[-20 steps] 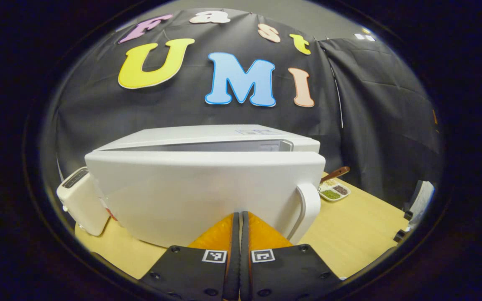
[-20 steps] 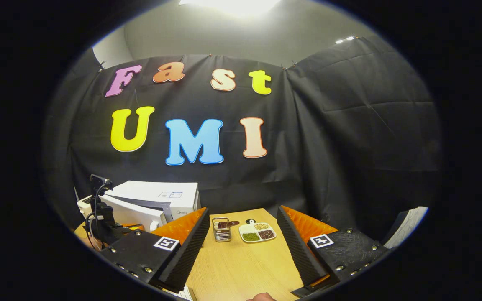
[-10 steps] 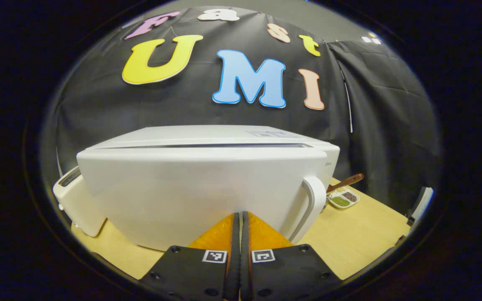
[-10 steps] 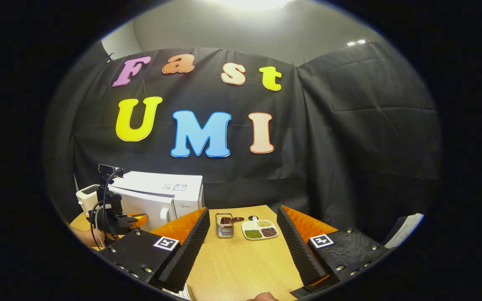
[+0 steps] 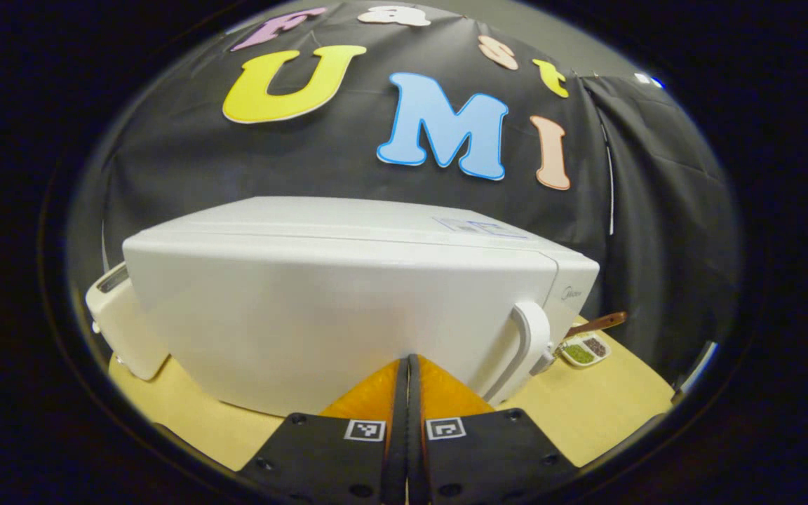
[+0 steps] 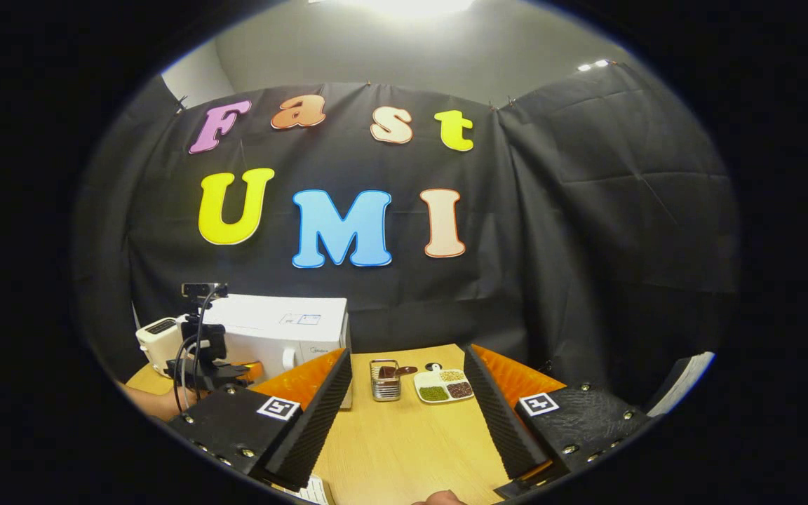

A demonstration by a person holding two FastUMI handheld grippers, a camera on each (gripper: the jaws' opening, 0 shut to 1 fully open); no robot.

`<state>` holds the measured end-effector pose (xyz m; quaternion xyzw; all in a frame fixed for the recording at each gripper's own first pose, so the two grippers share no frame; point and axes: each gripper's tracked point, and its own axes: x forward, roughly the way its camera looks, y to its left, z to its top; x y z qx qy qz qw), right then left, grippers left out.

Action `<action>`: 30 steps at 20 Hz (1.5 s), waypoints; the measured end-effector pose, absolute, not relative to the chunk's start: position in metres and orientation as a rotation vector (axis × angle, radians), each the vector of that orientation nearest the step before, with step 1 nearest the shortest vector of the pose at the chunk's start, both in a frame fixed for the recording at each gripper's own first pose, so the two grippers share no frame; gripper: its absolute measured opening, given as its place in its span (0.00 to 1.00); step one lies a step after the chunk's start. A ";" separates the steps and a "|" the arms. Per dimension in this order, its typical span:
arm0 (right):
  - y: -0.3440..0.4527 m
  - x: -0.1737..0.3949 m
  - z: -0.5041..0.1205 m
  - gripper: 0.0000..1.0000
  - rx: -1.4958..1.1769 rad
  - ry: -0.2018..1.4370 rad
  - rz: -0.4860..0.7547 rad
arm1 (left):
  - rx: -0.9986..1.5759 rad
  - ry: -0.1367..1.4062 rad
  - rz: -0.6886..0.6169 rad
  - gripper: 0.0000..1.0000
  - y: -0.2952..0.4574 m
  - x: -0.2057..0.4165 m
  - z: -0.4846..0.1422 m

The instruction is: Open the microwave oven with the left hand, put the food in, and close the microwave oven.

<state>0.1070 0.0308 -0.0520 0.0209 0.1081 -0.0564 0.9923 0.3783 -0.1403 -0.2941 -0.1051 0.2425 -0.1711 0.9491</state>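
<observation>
We press on the microwave oven [image 5: 348, 301] door.
Our left gripper [image 5: 408, 365], fingers pressed together, touches the closed door near its handle [image 5: 532, 337]; our right gripper [image 6: 407, 414] hangs spread over the table [image 6: 404, 449], well right of the oven.

The right gripper [image 6: 407, 414] is hovering over the wooden worktop [image 6: 404, 449], its fingers [image 6: 316, 407] spread wide apart and gripping nothing. Beyond the gap between them, a small wire basket [image 6: 385, 381] is standing just beside a divided dish [image 6: 444, 386]. Past the left finger, the white microwave oven [image 6: 285, 335] is sitting with the left gripper [image 6: 204, 358] in front of it.
</observation>
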 end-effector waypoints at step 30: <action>0.003 0.013 -0.012 0.98 0.126 0.090 0.165 | -0.098 0.150 -0.115 0.07 -0.044 0.099 -0.031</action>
